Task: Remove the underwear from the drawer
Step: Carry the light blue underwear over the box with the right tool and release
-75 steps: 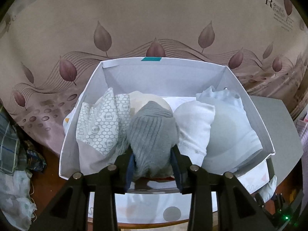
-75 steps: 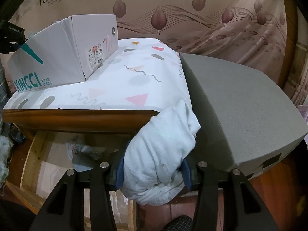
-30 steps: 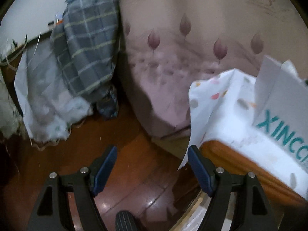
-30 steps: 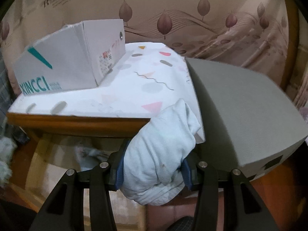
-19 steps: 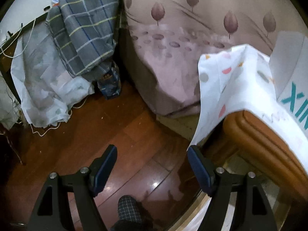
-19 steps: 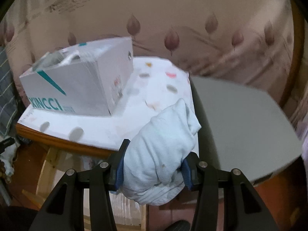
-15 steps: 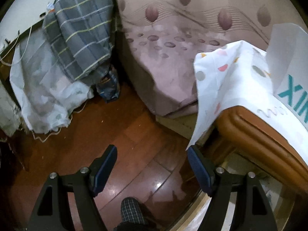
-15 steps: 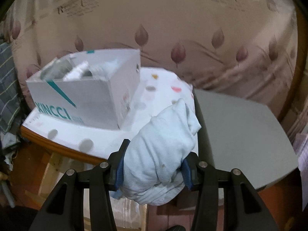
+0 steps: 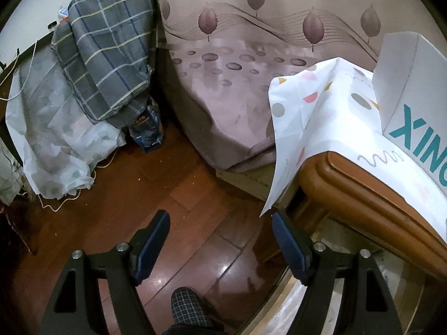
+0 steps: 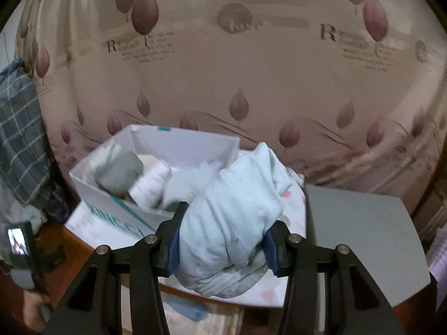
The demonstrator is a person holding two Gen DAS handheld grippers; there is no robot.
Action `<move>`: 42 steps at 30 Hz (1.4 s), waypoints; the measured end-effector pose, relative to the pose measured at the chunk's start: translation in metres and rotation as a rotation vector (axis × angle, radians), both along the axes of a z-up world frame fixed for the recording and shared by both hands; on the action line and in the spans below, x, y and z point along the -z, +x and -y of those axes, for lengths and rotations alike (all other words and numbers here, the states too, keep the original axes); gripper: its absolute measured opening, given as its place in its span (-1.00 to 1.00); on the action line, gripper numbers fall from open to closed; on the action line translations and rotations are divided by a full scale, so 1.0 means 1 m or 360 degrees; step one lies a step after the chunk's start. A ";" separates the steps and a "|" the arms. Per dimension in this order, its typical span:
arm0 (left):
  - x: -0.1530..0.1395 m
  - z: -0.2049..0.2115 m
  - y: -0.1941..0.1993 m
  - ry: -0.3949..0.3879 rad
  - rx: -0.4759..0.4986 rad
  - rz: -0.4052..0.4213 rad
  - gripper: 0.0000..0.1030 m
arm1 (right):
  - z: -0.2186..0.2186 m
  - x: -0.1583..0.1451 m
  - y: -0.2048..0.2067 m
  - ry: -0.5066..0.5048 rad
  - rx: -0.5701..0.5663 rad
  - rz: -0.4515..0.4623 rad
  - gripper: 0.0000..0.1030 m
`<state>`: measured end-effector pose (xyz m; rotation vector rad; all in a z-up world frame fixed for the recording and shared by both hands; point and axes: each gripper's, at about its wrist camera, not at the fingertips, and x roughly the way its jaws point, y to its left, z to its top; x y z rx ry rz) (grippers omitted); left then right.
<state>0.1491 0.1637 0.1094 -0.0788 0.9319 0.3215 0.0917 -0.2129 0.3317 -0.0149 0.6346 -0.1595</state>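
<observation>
My right gripper (image 10: 222,247) is squeezed shut on a rolled-up bundle of pale blue underwear (image 10: 232,220), and the soft cloth bulges out on both sides of my fingers (image 10: 174,240). The bundle stands tall between them, with its long way running up and away from me, and its top leans a little to the right.

Past the bundle and to the left sits the white shoe box (image 10: 178,145) with green letters on its side. It is open on top and has more rolled things in it: a grey roll (image 10: 118,170) and a white roll (image 10: 151,182) next to it. The box rests on the desk (image 9: 349,184), which has a white cloth with coloured spots (image 9: 315,111) spread over it. To the right of the bundle is a flat grey board (image 10: 360,240).

My left gripper (image 9: 220,237) is wide open with nothing in it. It points down at the brown wood floor (image 9: 156,184), off the left corner of the desk (a checked slipper toe (image 9: 190,307) shows just below it). The box lies up and to the right of those fingers, so I think my right hand is the one set to do the next bit, and where it puts the bundle down is what counts
</observation>
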 end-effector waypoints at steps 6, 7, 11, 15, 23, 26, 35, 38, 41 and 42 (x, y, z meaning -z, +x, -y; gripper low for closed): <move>0.000 0.000 -0.001 -0.0004 0.0005 -0.0001 0.51 | -0.016 -0.017 0.045 0.0024 -0.0072 -0.0026 -0.13; 0.000 0.000 0.000 -0.0008 0.0003 -0.0002 0.51 | -0.020 -0.017 0.054 -0.0004 -0.0074 -0.0035 -0.13; 0.000 -0.003 0.000 -0.0026 -0.0007 -0.0007 0.51 | -0.029 -0.015 0.085 -0.0024 -0.0129 -0.0117 -0.13; 0.002 -0.005 0.002 -0.0055 -0.0020 -0.0021 0.51 | -0.042 -0.005 0.110 -0.0086 -0.0183 -0.0192 -0.12; 0.003 -0.007 0.000 -0.0062 -0.0013 -0.0039 0.51 | -0.061 0.036 0.151 -0.0105 -0.0280 -0.0379 -0.11; 0.004 -0.008 0.002 -0.0068 -0.0014 -0.0051 0.51 | -0.060 0.055 0.158 -0.0103 -0.0280 -0.0450 -0.10; 0.003 -0.003 0.003 -0.0068 0.0017 -0.0044 0.51 | -0.051 0.085 0.170 -0.0131 -0.0217 -0.0516 0.19; 0.004 -0.003 0.003 -0.0068 0.0013 -0.0048 0.51 | -0.054 0.082 0.169 -0.0184 -0.0196 -0.0500 0.45; 0.005 -0.005 0.004 -0.0068 -0.0002 -0.0055 0.51 | -0.055 0.068 0.162 -0.0199 -0.0186 -0.0450 0.51; 0.006 -0.006 0.005 -0.0076 -0.0007 -0.0056 0.51 | -0.056 0.060 0.158 -0.0196 -0.0191 -0.0421 0.57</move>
